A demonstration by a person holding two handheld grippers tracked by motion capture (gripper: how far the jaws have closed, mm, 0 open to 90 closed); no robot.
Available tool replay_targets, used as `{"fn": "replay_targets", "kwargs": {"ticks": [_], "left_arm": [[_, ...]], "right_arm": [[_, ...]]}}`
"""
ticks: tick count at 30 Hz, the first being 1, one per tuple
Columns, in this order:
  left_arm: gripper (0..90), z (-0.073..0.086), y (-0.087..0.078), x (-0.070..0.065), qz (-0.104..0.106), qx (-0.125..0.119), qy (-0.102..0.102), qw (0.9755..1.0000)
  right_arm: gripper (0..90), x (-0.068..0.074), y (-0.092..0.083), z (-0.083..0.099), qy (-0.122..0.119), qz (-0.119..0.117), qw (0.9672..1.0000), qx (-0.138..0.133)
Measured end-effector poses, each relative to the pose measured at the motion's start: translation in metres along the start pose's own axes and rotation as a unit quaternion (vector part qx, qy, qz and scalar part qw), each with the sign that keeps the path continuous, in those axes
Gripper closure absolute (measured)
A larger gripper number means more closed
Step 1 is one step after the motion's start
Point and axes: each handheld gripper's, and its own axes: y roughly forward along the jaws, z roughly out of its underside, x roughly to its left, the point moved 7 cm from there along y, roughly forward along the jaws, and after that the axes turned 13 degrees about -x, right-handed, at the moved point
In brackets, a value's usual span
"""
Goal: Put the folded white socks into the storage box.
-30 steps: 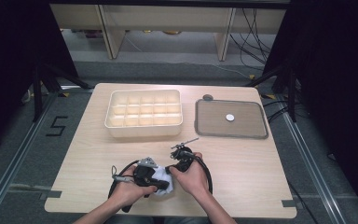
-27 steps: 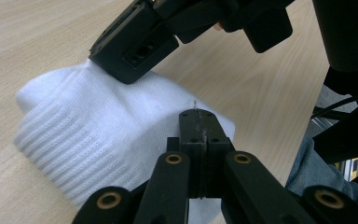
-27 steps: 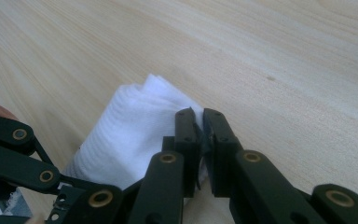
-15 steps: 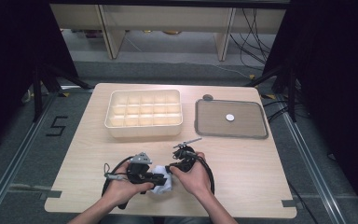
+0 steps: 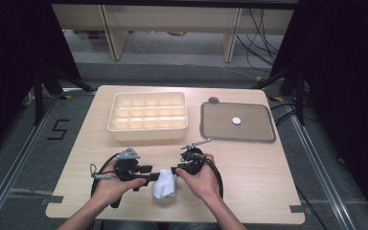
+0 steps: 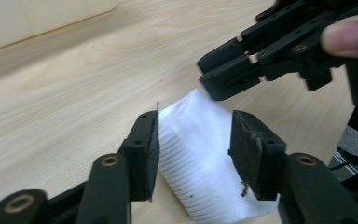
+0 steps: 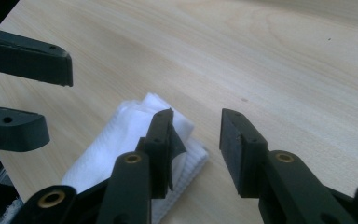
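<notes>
On a pale, rounded-corner wooden table [image 5: 249,191] with fine straight grain, standing on a grey floor between dark side curtains and in front of light shelving with loose black cables, a person's two forearms reach in from six o'clock. At seven o'clock on the tabletop the left hand holds the black two-jaw left gripper [image 5: 149,176], topped by a grey three-cornered plate; at six o'clock the right hand holds the matching black right gripper [image 5: 174,170]. Between them, just below the table's centre, lies a small folded white cloth [image 5: 164,189], soft and finely ribbed, resting flat on the wood. In the left gripper view the cloth [image 6: 200,158] sits between the parted jaws, whose rough dark pads stand clear of its sides; these jaws have just been opening and grip nothing. In the right gripper view the cloth [image 7: 121,149] lies under and to nine o'clock of the jaws, which have likewise just been opening and stand about halfway apart with bare wood between them. At eleven o'clock on the table sits a cream plastic rectangular tray [image 5: 147,134] divided into a grid of small square compartments. At two o'clock lies a shallow grey rectangular tray [image 5: 211,129] with rounded corners, holding a small white round disc [image 5: 236,120].
</notes>
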Motion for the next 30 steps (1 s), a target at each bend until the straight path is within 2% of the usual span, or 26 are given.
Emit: {"fn": "replay_targets", "kwargs": {"ticks": [4, 5, 6, 7, 10, 15, 16, 17, 19, 22, 23, 24, 29, 30], "left_arm": [[45.8, 0.004, 0.001, 0.003, -0.008, 0.002, -0.013, 0.9999], [44.6, 0.004, 0.002, 0.003, -0.01, -0.003, -0.017, 0.9998], [43.5, 0.005, 0.001, 0.004, -0.014, 0.005, -0.021, 0.9997], [42.5, 0.007, 0.002, 0.004, -0.007, 0.005, -0.028, 0.9996], [39.8, 0.011, 0.003, 0.009, -0.017, 0.011, -0.046, 0.9988], [36.9, 0.02, 0.007, 0.012, -0.013, 0.026, -0.07, 0.9971], [36.2, 0.021, 0.008, 0.012, -0.019, 0.027, -0.07, 0.997], [35.5, 0.022, 0.009, 0.012, -0.019, 0.031, -0.069, 0.997], [34.5, 0.024, 0.011, 0.01, -0.011, 0.035, -0.075, 0.9966], [33.5, 0.027, 0.013, 0.009, -0.009, 0.039, -0.082, 0.9959], [33.3, 0.028, 0.013, 0.01, -0.013, 0.042, -0.083, 0.9956], [33.1, 0.028, 0.013, 0.01, -0.016, 0.042, -0.084, 0.9955], [32.8, 0.029, 0.015, 0.009, -0.015, 0.042, -0.089, 0.9951], [32.7, 0.029, 0.016, 0.009, -0.015, 0.042, -0.089, 0.995]], "right_arm": [[61.9, -0.001, -0.005, -0.002, 0.008, 0.001, 1.0, -0.004], [61.4, -0.002, -0.006, -0.001, 0.016, 0.009, 0.9998, -0.002], [61.0, -0.002, -0.007, -0.002, 0.012, 0.002, 0.9999, -0.007], [60.5, -0.002, -0.008, -0.002, 0.015, 0.0, 0.9998, -0.009], [59.6, -0.005, -0.012, -0.002, 0.022, 0.003, 0.9997, -0.013], [58.4, -0.011, -0.016, 0.002, 0.027, 0.002, 0.9996, -0.007], [58.1, -0.012, -0.017, 0.003, 0.032, 0.004, 0.9995, 0.0], [57.8, -0.013, -0.017, 0.004, 0.027, 0.002, 0.9996, -0.004], [57.4, -0.014, -0.018, 0.005, 0.031, 0.005, 0.9995, -0.003], [57.2, -0.017, -0.02, 0.007, 0.032, 0.001, 0.9995, -0.007], [57.2, -0.018, -0.022, 0.008, 0.036, 0.009, 0.9993, -0.003], [57.1, -0.018, -0.022, 0.007, 0.04, 0.007, 0.9991, -0.016], [57.0, -0.021, -0.026, 0.011, 0.05, 0.015, 0.9985, -0.014], [57.0, -0.022, -0.026, 0.011, 0.045, 0.011, 0.9988, -0.014]]}}
